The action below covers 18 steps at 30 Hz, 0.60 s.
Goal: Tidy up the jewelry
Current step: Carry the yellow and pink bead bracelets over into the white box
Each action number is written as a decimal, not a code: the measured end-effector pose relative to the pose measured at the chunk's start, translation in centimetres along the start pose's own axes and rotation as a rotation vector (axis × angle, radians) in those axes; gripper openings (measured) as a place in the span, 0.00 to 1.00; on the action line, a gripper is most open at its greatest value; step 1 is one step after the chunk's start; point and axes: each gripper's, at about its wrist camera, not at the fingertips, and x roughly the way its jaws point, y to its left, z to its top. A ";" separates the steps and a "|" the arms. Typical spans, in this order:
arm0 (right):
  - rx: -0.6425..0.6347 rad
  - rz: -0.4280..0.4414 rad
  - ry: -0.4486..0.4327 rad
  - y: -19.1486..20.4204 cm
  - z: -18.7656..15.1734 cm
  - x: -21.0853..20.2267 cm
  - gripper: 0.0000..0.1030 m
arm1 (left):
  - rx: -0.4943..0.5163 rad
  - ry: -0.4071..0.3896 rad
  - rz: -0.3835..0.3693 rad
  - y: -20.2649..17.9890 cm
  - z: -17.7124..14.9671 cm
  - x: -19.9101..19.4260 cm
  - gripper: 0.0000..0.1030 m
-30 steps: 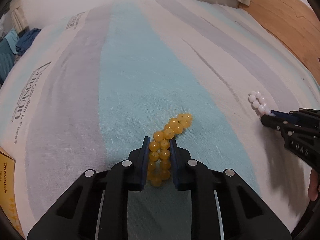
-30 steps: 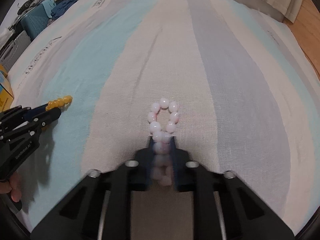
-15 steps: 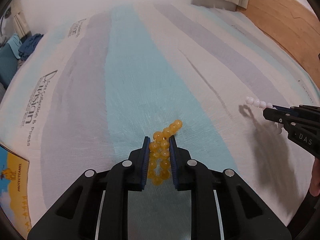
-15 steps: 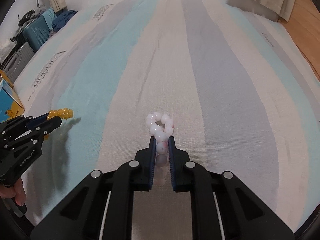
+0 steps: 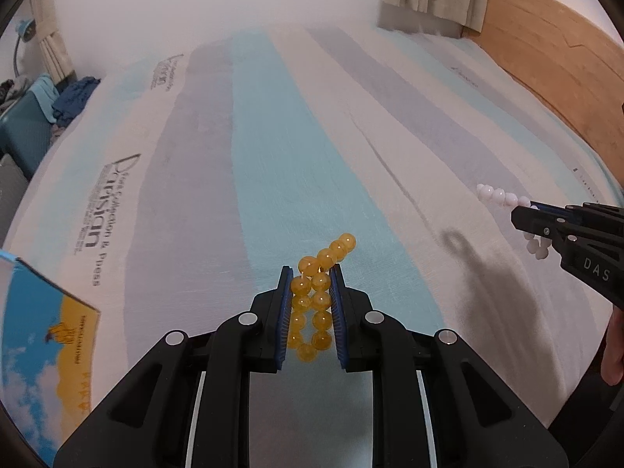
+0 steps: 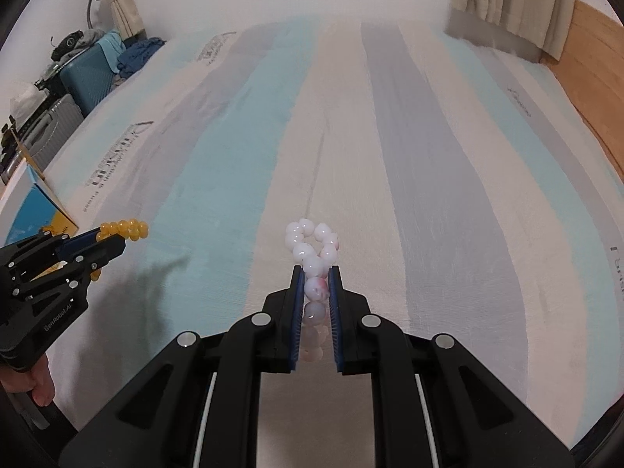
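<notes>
My left gripper (image 5: 311, 273) is shut on a bracelet of amber-yellow beads (image 5: 314, 292) and holds it above the striped bedsheet (image 5: 273, 163). Some beads stick out past the fingertips. My right gripper (image 6: 316, 271) is shut on a bracelet of white-pink beads (image 6: 314, 251), also lifted off the sheet. In the left wrist view the right gripper (image 5: 518, 210) is at the far right with white beads (image 5: 497, 195) at its tip. In the right wrist view the left gripper (image 6: 113, 243) is at the left with yellow beads (image 6: 124, 228).
A blue and yellow box (image 5: 43, 335) stands at the bed's left edge, also seen in the right wrist view (image 6: 35, 210). Suitcases and clothes (image 6: 85, 70) lie beyond the left side. A wooden headboard (image 5: 553, 66) runs along the right. Curtains (image 6: 507, 0) hang at the back.
Both grippers have risen from the sheet with their bracelets held; the bed now looks farther away and more of the box and room shows.
</notes>
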 end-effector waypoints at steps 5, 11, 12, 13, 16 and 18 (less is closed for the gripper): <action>-0.016 0.007 -0.031 1.8 0.5 -2.2 0.11 | -0.011 -0.023 0.013 0.9 -0.2 -2.5 0.17; -0.035 0.018 -0.067 4.4 1.3 -4.5 0.11 | -0.030 -0.051 0.036 2.7 -0.5 -5.7 0.17; -0.039 0.020 -0.070 4.9 1.3 -4.8 0.11 | -0.032 -0.054 0.039 2.9 -0.5 -6.1 0.17; -0.044 0.021 -0.075 5.4 1.4 -5.2 0.11 | -0.037 -0.059 0.044 3.4 -0.6 -6.7 0.17; -0.055 0.028 -0.089 7.0 1.6 -6.3 0.11 | -0.049 -0.070 0.057 4.5 -0.9 -8.3 0.17; -0.066 0.033 -0.099 8.1 1.9 -6.8 0.11 | -0.058 -0.075 0.066 5.2 -1.1 -9.2 0.17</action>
